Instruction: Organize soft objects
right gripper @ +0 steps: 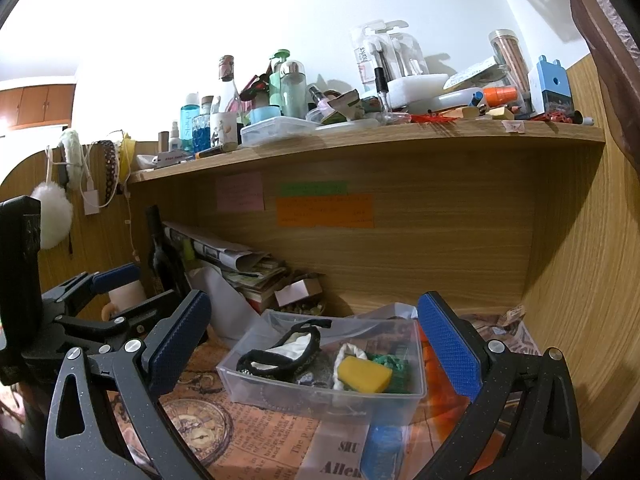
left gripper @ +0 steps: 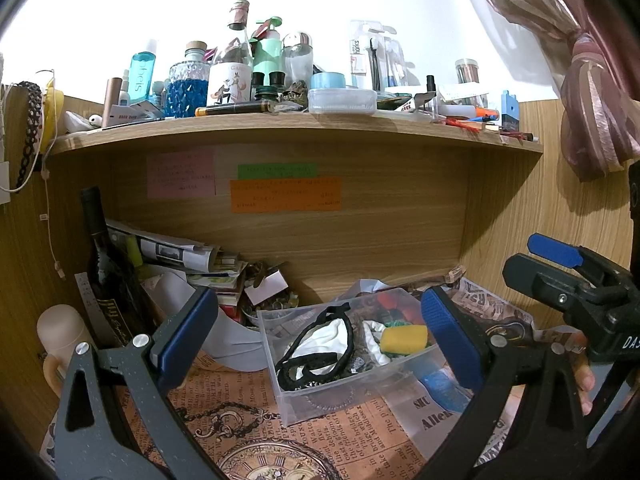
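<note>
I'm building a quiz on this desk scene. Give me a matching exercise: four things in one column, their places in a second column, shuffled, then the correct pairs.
Things:
1. yellow rectangular sponge
2. dark glass wine bottle
3. orange paper note
4. blue plastic pencil sharpener

Places:
A. stuck on the wooden back panel
B. right end of the top shelf
C. inside the clear plastic bin
D. standing at the left under the shelf

Pairs: 1-C, 2-D, 3-A, 4-B
</note>
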### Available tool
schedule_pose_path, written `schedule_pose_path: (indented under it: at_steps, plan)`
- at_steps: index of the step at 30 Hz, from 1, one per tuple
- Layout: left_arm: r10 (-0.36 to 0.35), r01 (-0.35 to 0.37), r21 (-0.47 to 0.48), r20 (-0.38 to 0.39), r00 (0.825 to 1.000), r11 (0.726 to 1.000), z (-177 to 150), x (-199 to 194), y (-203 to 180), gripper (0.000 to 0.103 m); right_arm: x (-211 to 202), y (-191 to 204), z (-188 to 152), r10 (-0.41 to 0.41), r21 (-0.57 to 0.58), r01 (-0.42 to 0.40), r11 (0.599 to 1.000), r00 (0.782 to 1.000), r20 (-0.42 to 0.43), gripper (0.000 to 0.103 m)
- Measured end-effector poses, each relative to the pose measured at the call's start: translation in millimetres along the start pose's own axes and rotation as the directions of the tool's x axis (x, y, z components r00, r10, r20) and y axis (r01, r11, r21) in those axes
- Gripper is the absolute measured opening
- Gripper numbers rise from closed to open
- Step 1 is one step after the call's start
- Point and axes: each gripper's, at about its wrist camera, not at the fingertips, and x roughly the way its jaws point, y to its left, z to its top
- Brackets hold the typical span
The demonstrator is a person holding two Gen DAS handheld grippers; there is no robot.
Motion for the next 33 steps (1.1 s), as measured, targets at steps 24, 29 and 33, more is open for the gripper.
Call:
schedule_pose_path:
  at_steps: [24, 29, 33]
  plan:
    - [0.001, -0.001, -0.008, -0.006, 1.0, 1.0, 2.2, -2.3, -2.2, 0.103, 0.3, -2.5, -1.2, -0.01, 0.017, 0.01, 1.0, 1.0, -0.003, 0.103]
    - [-0.011, 0.011, -0.015, -0.012, 1.0, 1.0, 2.3, 0.6, -0.4, 0.103, 2.2, -3.0, -3.1, -0.014, 0.023, 0.015, 1.0, 1.0, -0.008, 0.103]
    - [-0.019, 0.018, -0.023, -0.014, 1.0, 1.0, 0.9, 2.6, 0.5, 0.103, 5.4, -4.4, -5.0, -0.017, 0.026, 0.017, 0.999, 1.0, -0.017, 0.103]
